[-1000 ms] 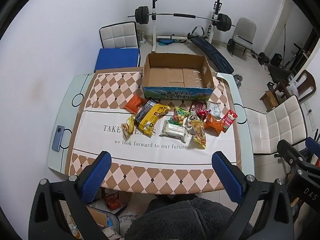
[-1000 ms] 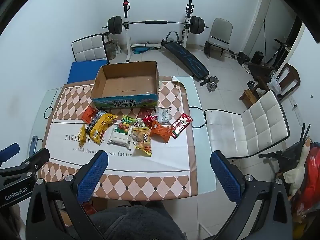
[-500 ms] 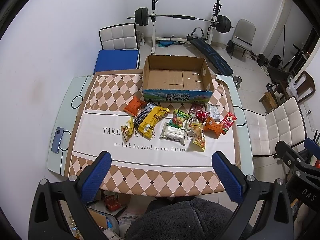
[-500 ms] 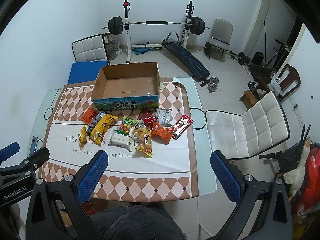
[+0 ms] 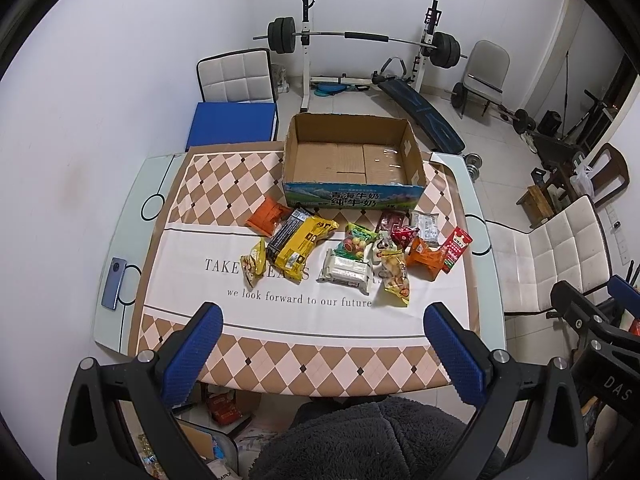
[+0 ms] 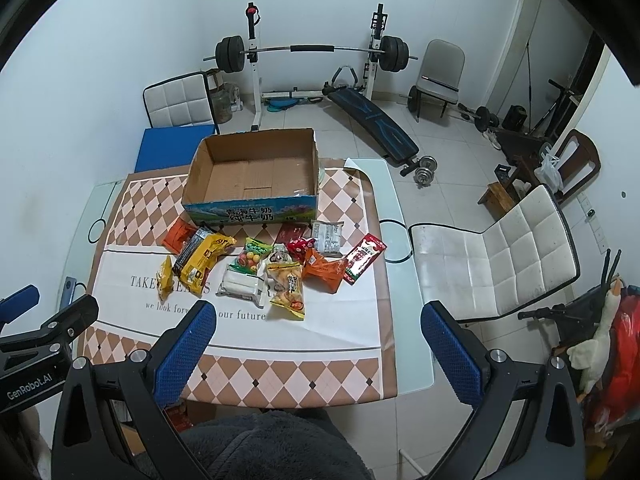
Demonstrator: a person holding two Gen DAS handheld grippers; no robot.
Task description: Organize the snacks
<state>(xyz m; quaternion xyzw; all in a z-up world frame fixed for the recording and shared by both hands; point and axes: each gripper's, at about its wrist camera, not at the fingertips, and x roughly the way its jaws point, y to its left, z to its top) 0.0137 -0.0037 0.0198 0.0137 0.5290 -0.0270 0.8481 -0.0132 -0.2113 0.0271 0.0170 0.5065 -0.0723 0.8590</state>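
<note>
An open, empty cardboard box (image 5: 354, 158) stands at the far side of the table, also in the right wrist view (image 6: 252, 178). Several snack packets lie in a row in front of it: an orange pack (image 5: 267, 215), a yellow pack (image 5: 302, 242), a white pack (image 5: 346, 271), a yellow bag (image 6: 289, 288) and a red packet (image 6: 363, 258). My left gripper (image 5: 322, 354) is open and empty, high above the table's near edge. My right gripper (image 6: 318, 354) is open and empty, above the near right part of the table.
A checked tablecloth (image 5: 280, 356) covers the glass table. A phone (image 5: 113, 278) lies at its left edge. A white chair (image 6: 496, 256) stands to the right, a blue-seated chair (image 5: 232, 124) behind. A weight bench and barbell rack (image 5: 360, 36) stand at the back.
Both grippers have shifted slightly towards the table, so the box and snacks sit a little lower in view. Nothing on the table has moved.
</note>
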